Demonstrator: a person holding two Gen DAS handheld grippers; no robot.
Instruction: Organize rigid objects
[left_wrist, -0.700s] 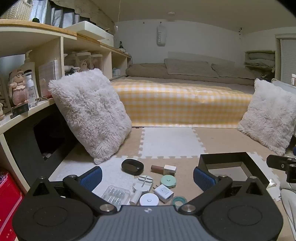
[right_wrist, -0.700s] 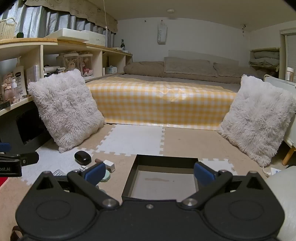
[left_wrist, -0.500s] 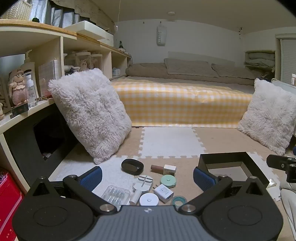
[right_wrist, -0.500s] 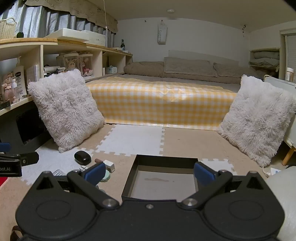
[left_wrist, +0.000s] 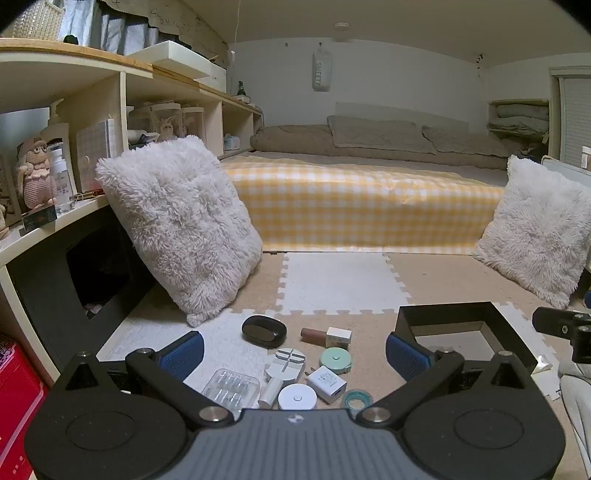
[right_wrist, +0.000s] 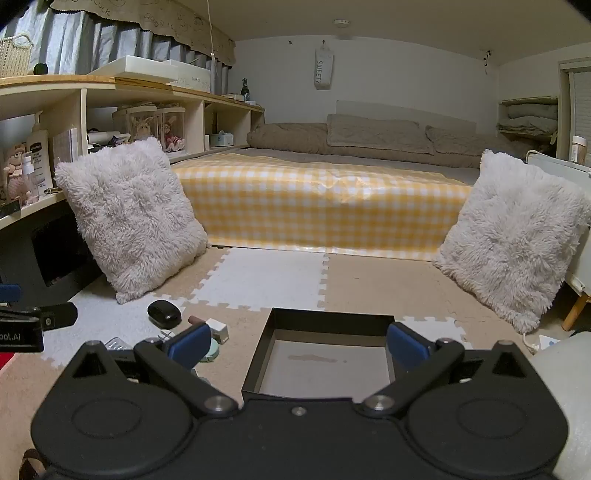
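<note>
Left wrist view is showing the left gripper (left_wrist: 293, 350) with jaws released above small items; the right gripper (right_wrist: 297, 345), also released, is facing the black tray (right_wrist: 325, 321).

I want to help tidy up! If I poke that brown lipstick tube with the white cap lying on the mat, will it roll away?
Probably only a little. The lipstick tube lies on its side and its brown barrel looks round, so it could roll. But its white cap looks boxy, which should stop it quickly. The foam mat looks soft, likely slowing it too.
</note>
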